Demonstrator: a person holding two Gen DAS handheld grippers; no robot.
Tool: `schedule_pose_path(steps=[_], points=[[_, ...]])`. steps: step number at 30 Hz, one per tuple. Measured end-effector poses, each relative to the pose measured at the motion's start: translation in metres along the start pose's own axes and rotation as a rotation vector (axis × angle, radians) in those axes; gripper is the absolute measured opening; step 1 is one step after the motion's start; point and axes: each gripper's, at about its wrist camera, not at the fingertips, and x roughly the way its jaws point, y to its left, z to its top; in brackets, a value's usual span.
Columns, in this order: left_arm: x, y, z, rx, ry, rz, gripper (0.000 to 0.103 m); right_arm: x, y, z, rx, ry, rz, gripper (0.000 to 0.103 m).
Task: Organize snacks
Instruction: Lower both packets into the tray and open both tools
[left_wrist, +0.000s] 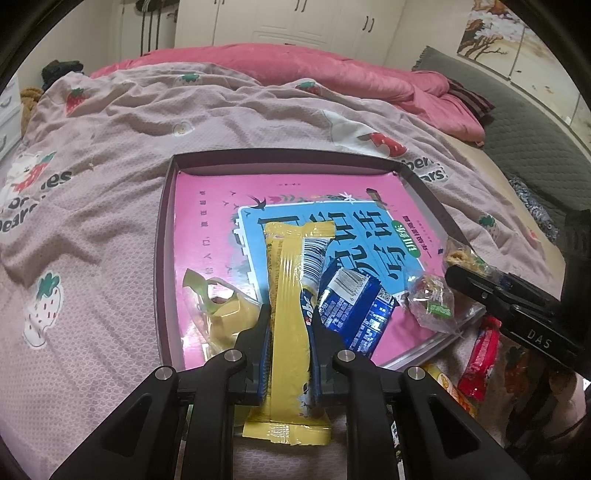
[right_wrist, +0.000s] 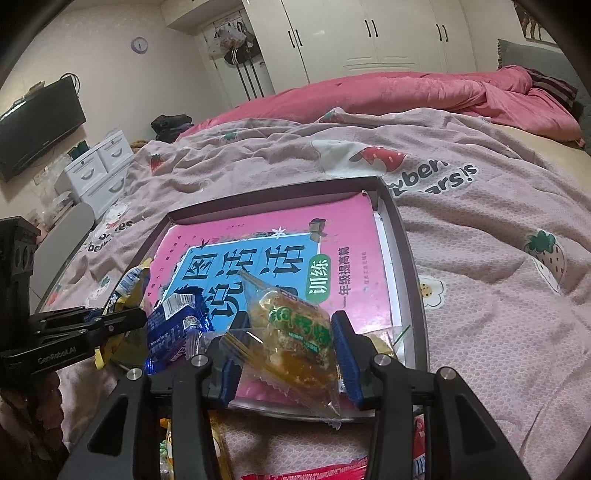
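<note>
Left gripper (left_wrist: 290, 328): jaws closed on the yellow bar (left_wrist: 290, 295); both pads press its sides near the middle of its length.
Yellow bar: long wrapper lying along the gripper's line, far end over the book (left_wrist: 207, 206), near end hanging past the tray's near edge.
Right gripper (right_wrist: 284, 354): jaws part-way apart around the clear packet (right_wrist: 291, 332). The right pad meets the packet's edge; whether the left pad presses it cannot be told.
Clear packet: brown snack with a green label, tilted, over the near right part of the tray.
Tray (left_wrist: 168, 192): dark, shallow rim, resting on the bedspread (left_wrist: 110, 147).
Book: pink cover with a blue panel, flat in the tray, filling most of it.
Blue packet (left_wrist: 351, 310): on the book, just right of the yellow bar.
Pale yellow packet (left_wrist: 218, 306): on the book, just left of the left gripper.
Small clear packet (left_wrist: 434, 299): on the book's near right corner, near the right gripper's tip.
Red packet (left_wrist: 480, 350): on the bedspread, outside the tray, near right.
Bedspread: pink with strawberry print; pink quilt (left_wrist: 314, 70) at the far side.
</note>
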Motion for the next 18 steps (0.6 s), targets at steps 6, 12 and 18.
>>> schedule_pose_path(steps=[6, 12, 18], points=[[-0.0001, 0.0014, -0.0007, -0.003, 0.0, 0.002, 0.018, -0.0007, 0.0006, -0.0001, 0.0, 0.001, 0.009, 0.049], [0.0, 0.0012, -0.0008, -0.003, 0.0, 0.002, 0.018, -0.0033, 0.0024, -0.0003, 0.001, -0.001, 0.029, 0.053], [-0.0002, 0.0014, -0.0005, -0.002, 0.0, 0.001, 0.019, -0.0059, 0.0043, 0.0007, -0.005, -0.011, 0.033, 0.054]])
